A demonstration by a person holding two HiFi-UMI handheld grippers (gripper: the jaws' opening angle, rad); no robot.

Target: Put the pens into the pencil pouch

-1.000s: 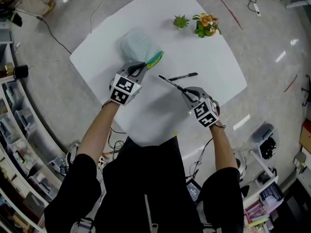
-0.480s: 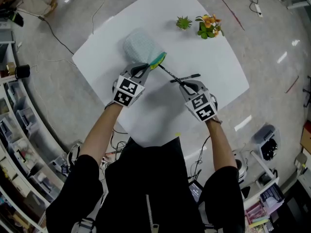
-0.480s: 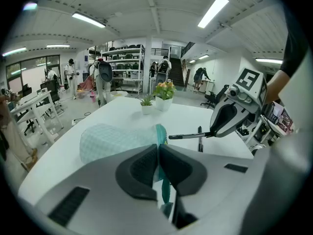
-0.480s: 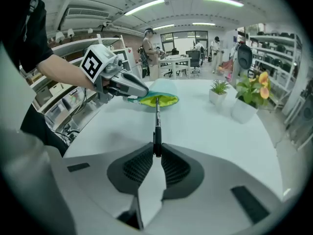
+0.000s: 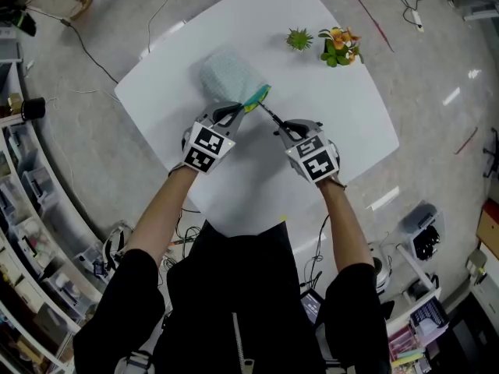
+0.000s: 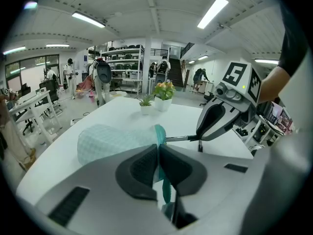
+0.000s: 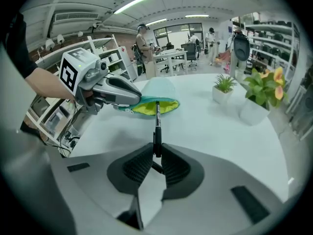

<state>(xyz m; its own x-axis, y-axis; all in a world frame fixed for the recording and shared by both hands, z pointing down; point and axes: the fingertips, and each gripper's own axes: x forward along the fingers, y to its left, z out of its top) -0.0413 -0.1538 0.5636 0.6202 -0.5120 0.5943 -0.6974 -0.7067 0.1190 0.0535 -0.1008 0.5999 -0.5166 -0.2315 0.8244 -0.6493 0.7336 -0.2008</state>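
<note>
The right tool is clamped on a slim black pen. The pen's tip is at the pouch mouth, not yet inside as I read it. The left tool pinches the teal rim of the pouch, propping it open. This pen seems about to go in; I see no others. The pouch is soft, pale checked fabric with a yellow lining and lies on the smooth white worktop. Beyond it stand a spiky green plant and orange flowers.

White surface stood on grey floor, spiky green plant sat just beside orange-flowered plant, shelving lined the left.
</note>
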